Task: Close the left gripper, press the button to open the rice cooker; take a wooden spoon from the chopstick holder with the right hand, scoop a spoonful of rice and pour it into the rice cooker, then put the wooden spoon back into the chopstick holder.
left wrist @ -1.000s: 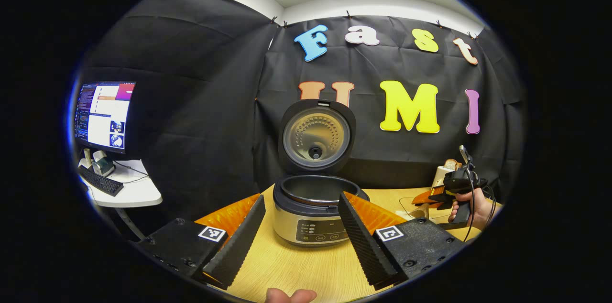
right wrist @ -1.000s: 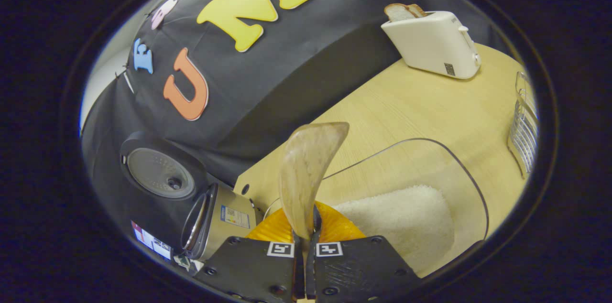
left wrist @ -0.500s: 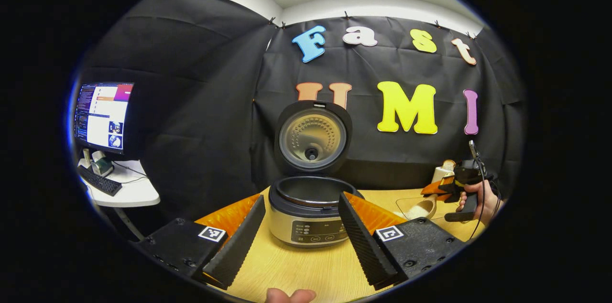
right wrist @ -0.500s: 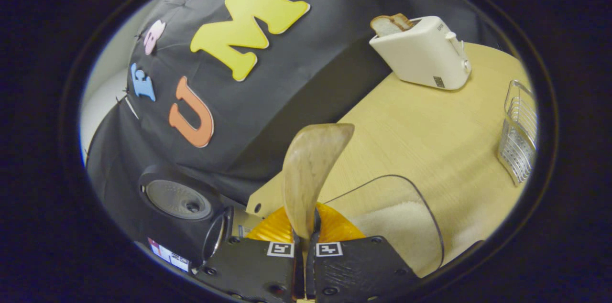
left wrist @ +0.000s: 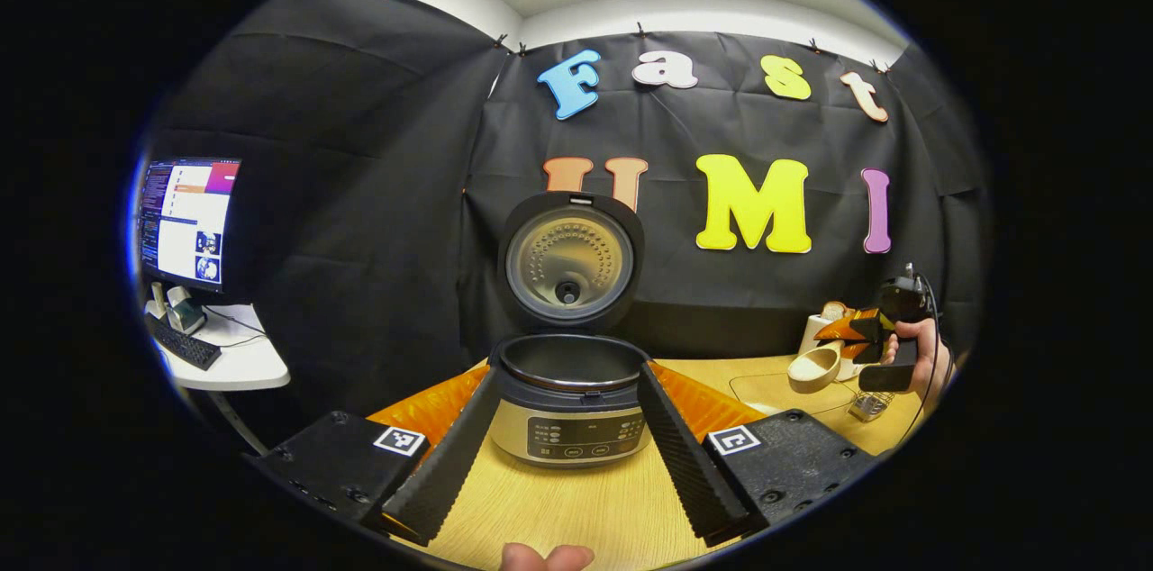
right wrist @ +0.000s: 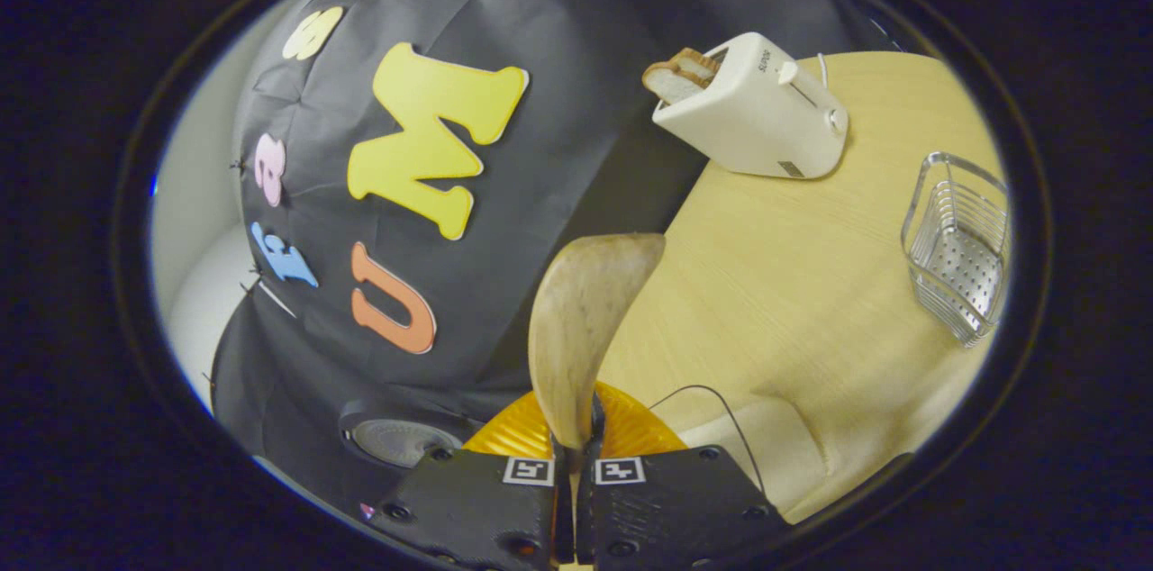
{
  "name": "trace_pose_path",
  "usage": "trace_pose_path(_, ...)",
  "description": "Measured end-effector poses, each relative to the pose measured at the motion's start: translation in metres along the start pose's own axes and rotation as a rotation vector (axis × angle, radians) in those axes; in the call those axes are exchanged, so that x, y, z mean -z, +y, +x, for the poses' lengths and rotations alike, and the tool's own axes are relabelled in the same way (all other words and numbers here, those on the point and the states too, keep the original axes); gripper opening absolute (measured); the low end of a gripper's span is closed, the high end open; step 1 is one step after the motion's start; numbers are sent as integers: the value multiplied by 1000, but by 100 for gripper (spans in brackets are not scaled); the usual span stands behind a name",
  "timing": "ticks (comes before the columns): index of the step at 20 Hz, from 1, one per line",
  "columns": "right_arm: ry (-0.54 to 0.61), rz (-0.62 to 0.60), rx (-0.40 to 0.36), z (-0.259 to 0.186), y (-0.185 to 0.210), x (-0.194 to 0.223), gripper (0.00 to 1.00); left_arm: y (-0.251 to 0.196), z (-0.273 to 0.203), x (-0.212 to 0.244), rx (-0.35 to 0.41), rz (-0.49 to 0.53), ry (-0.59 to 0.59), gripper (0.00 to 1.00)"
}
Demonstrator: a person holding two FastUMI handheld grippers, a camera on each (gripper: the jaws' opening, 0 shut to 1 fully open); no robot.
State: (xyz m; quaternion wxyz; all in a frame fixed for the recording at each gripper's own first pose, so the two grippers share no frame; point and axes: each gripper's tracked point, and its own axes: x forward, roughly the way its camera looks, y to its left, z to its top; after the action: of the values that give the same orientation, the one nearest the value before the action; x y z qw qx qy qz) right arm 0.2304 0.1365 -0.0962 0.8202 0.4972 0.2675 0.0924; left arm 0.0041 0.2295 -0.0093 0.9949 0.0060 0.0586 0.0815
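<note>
Steel-bodied rice cooker: lid up, pot apparently empty, between the left gripper's spread fingers. Right gripper: clamped on the wooden spoon; whether its bowl holds rice, cannot tell. Rice tray below. Chopstick holder: empty. Pouring and return remain.

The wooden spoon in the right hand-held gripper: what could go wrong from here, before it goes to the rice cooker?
1. The right hand-held gripper pinches the pale wooden spoon only at the handle's thin end, so it may twist or slip.
2. The silver rice cooker with its open black lid stands well to the side of the spoon; grains could spill on the light wooden table during the carry.
</note>
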Motion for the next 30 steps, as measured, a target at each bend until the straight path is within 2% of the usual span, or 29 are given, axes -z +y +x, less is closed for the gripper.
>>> trace_pose_path(2, -9, -13, -6, -3, 3, -6, 2, -7, 0, 0, 17, -13, 1, 98)
trace_pose_path(8, 19, 36, -95, -4, 49, 0, 2, -11, 0, 1, 22, 10, 4, 98)
trace_pose_path(15, 134, 48, -176, 14, 111, 53, 0, 2, -3, -2, -7, 40, 2, 98)
trace_pose_path(19, 194, 59, -186, 39, 146, 86, 2, 11, -6, 1, -5, 31, 21, 98)
trace_pose_path(25, 228, -60, -191, 80, 202, 142, 2, 24, -11, 0, -10, 39, 29, 98)
trace_pose_path(30, 201, -224, -172, 111, 224, 175, 2, 32, -15, -4, -13, 18, 16, 98)
